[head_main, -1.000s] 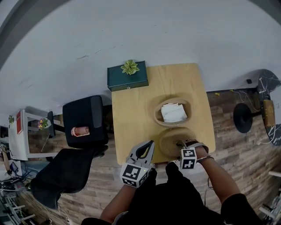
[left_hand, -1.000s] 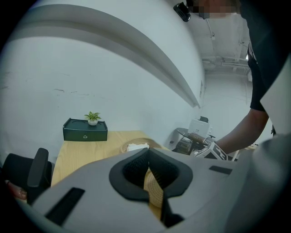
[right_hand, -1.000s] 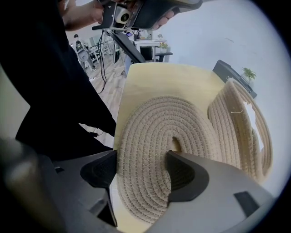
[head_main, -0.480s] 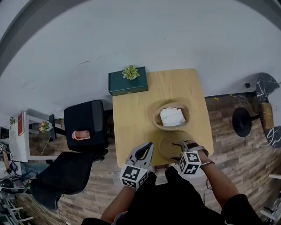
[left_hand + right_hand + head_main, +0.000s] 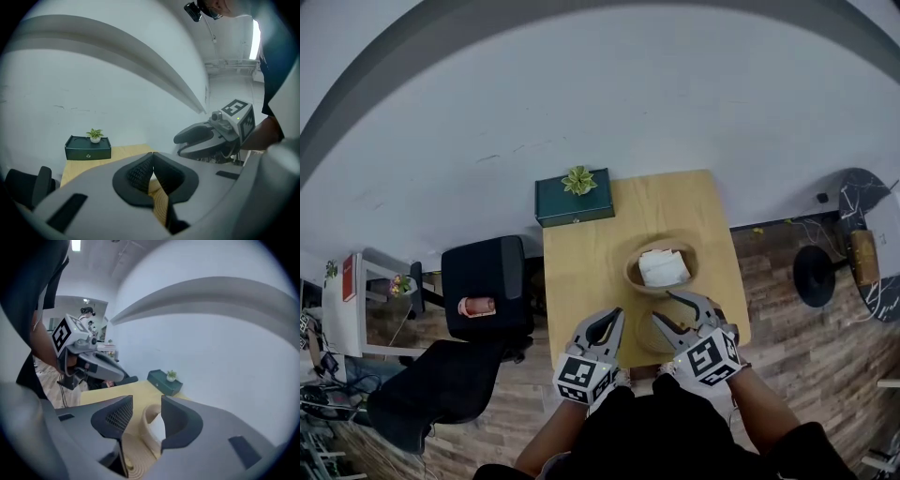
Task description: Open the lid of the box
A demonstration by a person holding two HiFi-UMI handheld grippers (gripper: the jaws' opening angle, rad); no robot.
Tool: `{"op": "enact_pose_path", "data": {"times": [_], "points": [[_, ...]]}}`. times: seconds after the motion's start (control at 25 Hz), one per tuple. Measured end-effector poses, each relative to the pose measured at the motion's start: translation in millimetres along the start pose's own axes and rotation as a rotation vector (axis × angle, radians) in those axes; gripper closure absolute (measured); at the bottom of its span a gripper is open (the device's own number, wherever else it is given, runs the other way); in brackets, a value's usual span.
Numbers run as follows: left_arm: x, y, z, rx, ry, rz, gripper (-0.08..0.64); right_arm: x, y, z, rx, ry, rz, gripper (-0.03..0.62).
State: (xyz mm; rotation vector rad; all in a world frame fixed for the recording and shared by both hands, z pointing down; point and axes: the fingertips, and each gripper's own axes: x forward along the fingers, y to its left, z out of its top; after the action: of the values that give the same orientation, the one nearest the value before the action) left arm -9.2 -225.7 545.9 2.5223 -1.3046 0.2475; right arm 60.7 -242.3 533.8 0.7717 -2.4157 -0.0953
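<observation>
The woven box (image 5: 634, 265) sits open at mid-frame on the surface (image 5: 581, 262), with its lid (image 5: 140, 459) flat just below it. The lid looks light, stiff and rough, so its rim is the place to grip. The right gripper (image 5: 146, 401), jaws just narrowing, holds nothing. The left gripper (image 5: 151, 161) is clenched and empty.

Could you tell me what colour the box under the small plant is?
The rectangular box is dark teal-green, clearest in the head view.

Light wood counter (image 5: 581, 253). Woven box (image 5: 634, 277) sits open on it, right of centre. Round woven lid (image 5: 136, 458) lies flat just beside the box, on its near side. Dark green case (image 5: 574, 204) is well apart from the box, far-left of it.
</observation>
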Motion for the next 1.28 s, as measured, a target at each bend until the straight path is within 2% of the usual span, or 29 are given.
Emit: {"op": "enact_pose_path", "data": {"times": [0.16, 0.36, 0.4, 0.52, 0.68, 0.84, 1.28], "points": [[-0.1, -0.3, 11.9, 0.0, -0.014, -0.003, 0.541, -16.4, -15.7, 26.8, 0.054, -0.108, -0.067, 0.438], [0.2, 1.0, 33.4, 0.022, -0.067, 0.005, 0.541, -39.8, -38.2, 43.3, 0.105, -0.222, -0.189, 0.566], [0.0, 0.7, 36.6, 0.028, -0.077, 0.005, 0.542, -44.1, -40.2, 45.9, 0.112, -0.234, -0.202, 0.572], [2.0, 0.1, 42.4, 0.042, -0.094, 0.002, 0.541, -51.2, -44.4, 53.0, 0.117, -0.25, -0.227, 0.572], [3.2, -7.3, 47.7, 0.054, -0.097, -0.009, 0.541, -51.7, -46.5, 48.3, 0.066, -0.183, -0.232, 0.574], [2.2, -12.6, 54.5, 0.062, -0.112, -0.016, 0.541, -55.5, -48.4, 47.2, 0.05, -0.158, -0.25, 0.574], [1.4, -18.9, 47.8, 0.074, -0.079, -0.022, 0.542, -56.4, -53.6, 38.3, 0.086, -0.14, -0.267, 0.574]]}}
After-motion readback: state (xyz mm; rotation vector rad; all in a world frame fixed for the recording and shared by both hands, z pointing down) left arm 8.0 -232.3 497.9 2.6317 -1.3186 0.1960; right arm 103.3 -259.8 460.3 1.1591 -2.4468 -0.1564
